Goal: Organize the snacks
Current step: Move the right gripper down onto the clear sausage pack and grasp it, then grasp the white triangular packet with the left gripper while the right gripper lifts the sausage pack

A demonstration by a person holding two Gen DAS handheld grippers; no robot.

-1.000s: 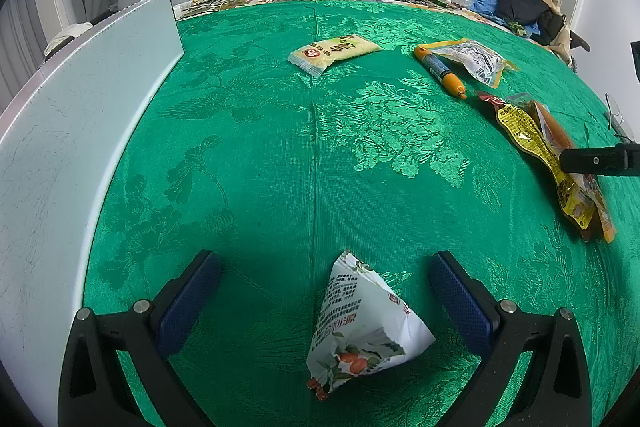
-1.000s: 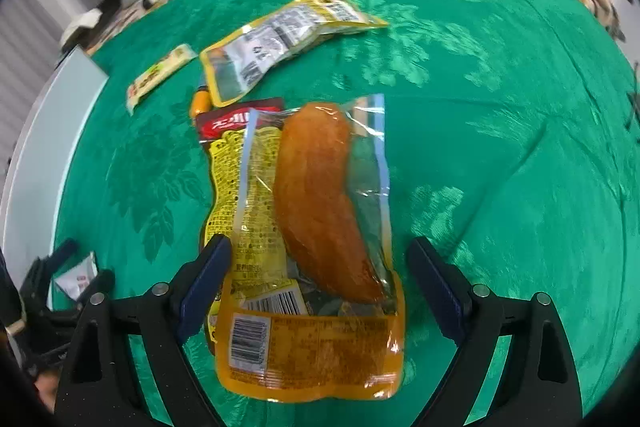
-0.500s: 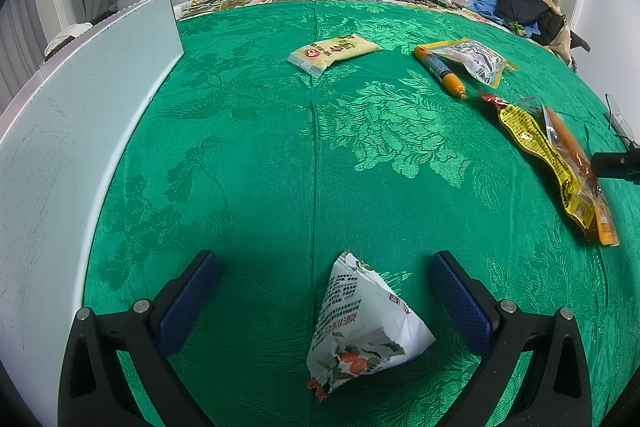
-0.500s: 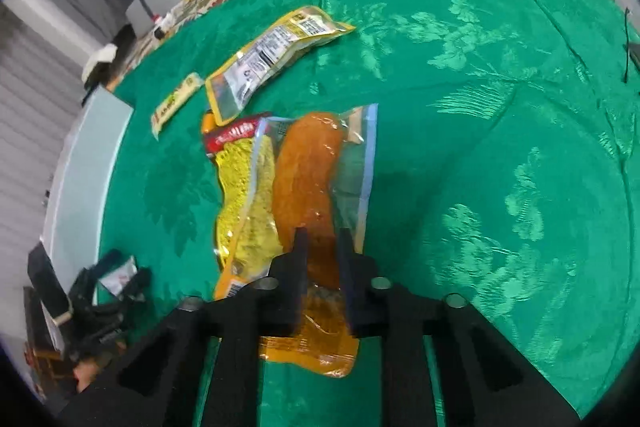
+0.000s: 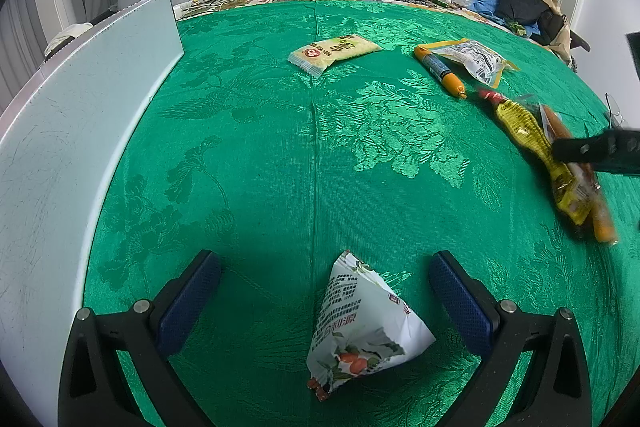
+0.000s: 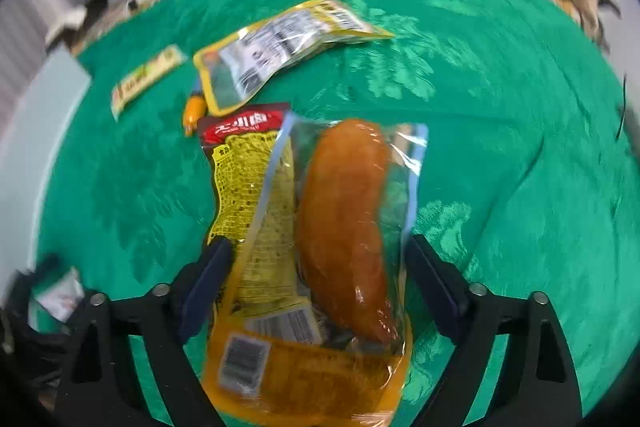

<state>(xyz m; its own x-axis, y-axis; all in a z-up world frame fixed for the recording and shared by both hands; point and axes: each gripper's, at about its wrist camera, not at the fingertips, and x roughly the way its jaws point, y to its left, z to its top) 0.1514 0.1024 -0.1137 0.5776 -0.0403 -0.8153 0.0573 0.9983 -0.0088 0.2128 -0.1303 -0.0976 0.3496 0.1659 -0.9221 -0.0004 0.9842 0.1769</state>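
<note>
The left gripper (image 5: pixel 324 301) stands wide open around a white triangular snack bag (image 5: pixel 360 327) with printed red fruit, untouched, near the green patterned bedspread's (image 5: pixel 248 163) front edge. The right gripper (image 6: pixel 318 277), jaws just reopened, straddles a clear pouch holding an orange sausage (image 6: pixel 344 223), overlapping a yellow red-topped packet (image 6: pixel 248 163). Beyond lies a yellow-edged silver pouch (image 6: pixel 276 47); labels unreadable.

Six snack packets (image 6: pixel 344 227) lie scattered on green cloth (image 6: pixel 500 107).
</note>
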